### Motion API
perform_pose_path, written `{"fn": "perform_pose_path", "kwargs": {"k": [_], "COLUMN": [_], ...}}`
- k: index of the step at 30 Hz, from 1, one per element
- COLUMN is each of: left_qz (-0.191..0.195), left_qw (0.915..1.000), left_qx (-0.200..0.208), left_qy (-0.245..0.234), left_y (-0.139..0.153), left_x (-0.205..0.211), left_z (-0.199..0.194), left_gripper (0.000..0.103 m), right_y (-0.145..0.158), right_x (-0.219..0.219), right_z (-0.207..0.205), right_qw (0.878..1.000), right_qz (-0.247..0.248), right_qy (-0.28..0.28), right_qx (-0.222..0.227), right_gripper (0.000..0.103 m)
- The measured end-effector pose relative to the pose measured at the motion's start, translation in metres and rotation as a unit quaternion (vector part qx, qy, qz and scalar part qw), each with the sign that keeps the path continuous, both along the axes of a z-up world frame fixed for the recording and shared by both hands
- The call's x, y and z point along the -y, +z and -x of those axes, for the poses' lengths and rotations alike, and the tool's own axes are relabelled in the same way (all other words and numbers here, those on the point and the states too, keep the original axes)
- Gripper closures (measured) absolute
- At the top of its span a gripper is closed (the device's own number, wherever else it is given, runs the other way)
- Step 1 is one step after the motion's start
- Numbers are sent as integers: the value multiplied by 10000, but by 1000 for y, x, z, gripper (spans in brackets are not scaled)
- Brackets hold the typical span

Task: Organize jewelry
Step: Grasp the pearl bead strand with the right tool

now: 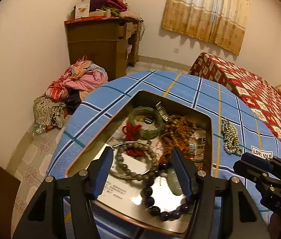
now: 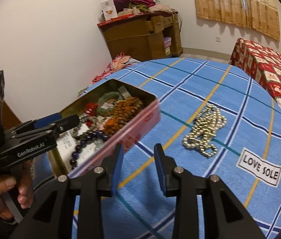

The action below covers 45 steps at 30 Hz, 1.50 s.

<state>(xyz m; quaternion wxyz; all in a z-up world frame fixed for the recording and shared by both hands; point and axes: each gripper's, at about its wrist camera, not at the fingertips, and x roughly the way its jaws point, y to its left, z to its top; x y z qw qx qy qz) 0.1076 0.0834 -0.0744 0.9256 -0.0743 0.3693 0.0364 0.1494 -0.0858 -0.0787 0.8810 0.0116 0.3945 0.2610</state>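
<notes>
The pearl necklace (image 2: 205, 130) lies loose on the plaid tabletop (image 2: 180, 91), ahead and slightly right of the right gripper (image 2: 138, 167) — jaws open, empty, nearer. The left gripper (image 1: 142, 169), open too, hovers over the jewelry tin (image 1: 208, 119).

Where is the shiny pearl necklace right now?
The pearl necklace lies heaped on the blue checked cloth, outside the tin box, to its right, near the "LOVE SOLE" label.

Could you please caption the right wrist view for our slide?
Open right gripper hovers beside the jewelry tin, pearl necklace lying loose on the blanket.
</notes>
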Motion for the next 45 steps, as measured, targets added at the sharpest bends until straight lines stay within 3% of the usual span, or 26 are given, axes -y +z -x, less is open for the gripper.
{"fn": "perform_pose_path", "kwargs": {"k": [8,14,22,26,30,38,41,44,45], "left_qz": [-65,-157,-221,-254,-283,-333,-439,-541,-550], "left_qw": [9994,9985,9986,9984,9981,9956,9935,9922,9919], "left_qx": [75,96,-13,-67,-60,-23,11,-21,-26], "left_qy": [-343,-516,-480,-508,-546,-877,-1047,-1126,-1147], "left_y": [9,13,8,6,7,10,8,4,3], "left_x": [36,60,65,68,71,99,115,126,128], "left_z": [-13,-28,-38,-41,-43,-47,-46,-47,-47], "left_gripper": [42,42,42,42,42,42,42,42,42], "right_y": [-11,-18,-18,-29,-29,-30,-26,-19,-17], "right_x": [58,79,52,41,54,91,102,107,108], "right_z": [-28,-56,-65,-66,-52,-23,-20,-22,-24], "right_qw": [9958,9904,9949,9945,9938,9897,9913,9923,9923], "right_qz": [292,289,76,402,591,839,522,253,157], "right_qy": [-830,-1263,-870,-736,-762,-964,-1045,-1103,-1134], "right_qx": [-249,-487,-506,-621,-553,-651,-614,-508,-479], "right_gripper": [67,67,67,71,88,88,85,66,64]}}
